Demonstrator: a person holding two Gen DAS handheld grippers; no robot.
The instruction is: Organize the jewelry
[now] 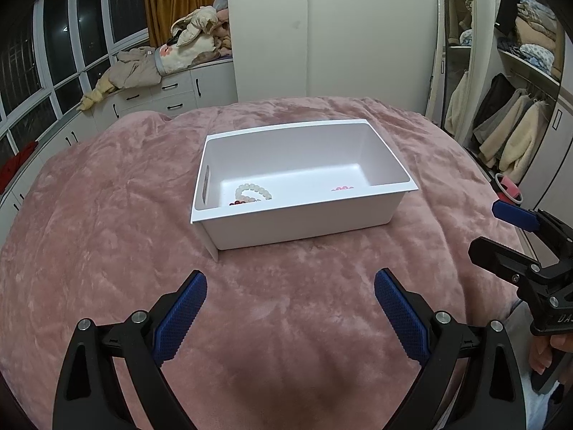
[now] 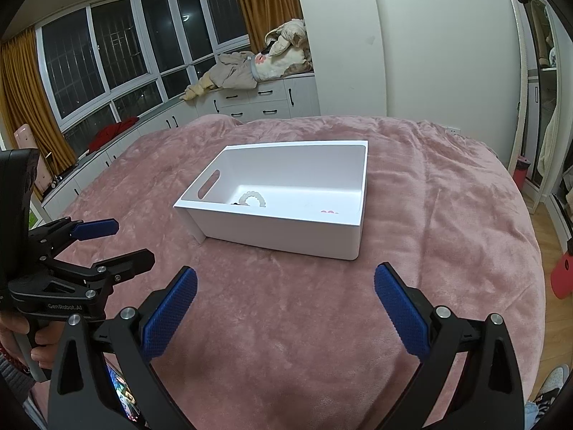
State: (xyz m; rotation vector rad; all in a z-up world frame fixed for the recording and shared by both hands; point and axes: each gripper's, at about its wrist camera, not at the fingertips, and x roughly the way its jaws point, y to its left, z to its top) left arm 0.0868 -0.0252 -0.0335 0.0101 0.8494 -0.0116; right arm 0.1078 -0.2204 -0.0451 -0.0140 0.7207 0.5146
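A white plastic bin (image 1: 390,165) (image 2: 272,231) stands on the pink blanket. Inside it lie a white bead bracelet (image 1: 252,190) (image 2: 253,199), a dark red bead bracelet (image 1: 239,202) partly hidden by the front wall, and a pink bead bracelet (image 1: 342,188) (image 2: 329,211) at the right. My left gripper (image 1: 290,304) is open and empty, over the blanket in front of the bin; it also shows at the left of the right wrist view (image 2: 118,242). My right gripper (image 2: 285,297) is open and empty, in front of the bin; it shows at the right edge of the left wrist view (image 1: 490,225).
The pink blanket (image 1: 107,215) covers a bed. White drawers (image 2: 265,102) with piled clothes stand by the window behind. A mirror (image 1: 454,53) and an open wardrobe (image 1: 519,107) are at the right. A phone (image 2: 123,390) shows under my right gripper.
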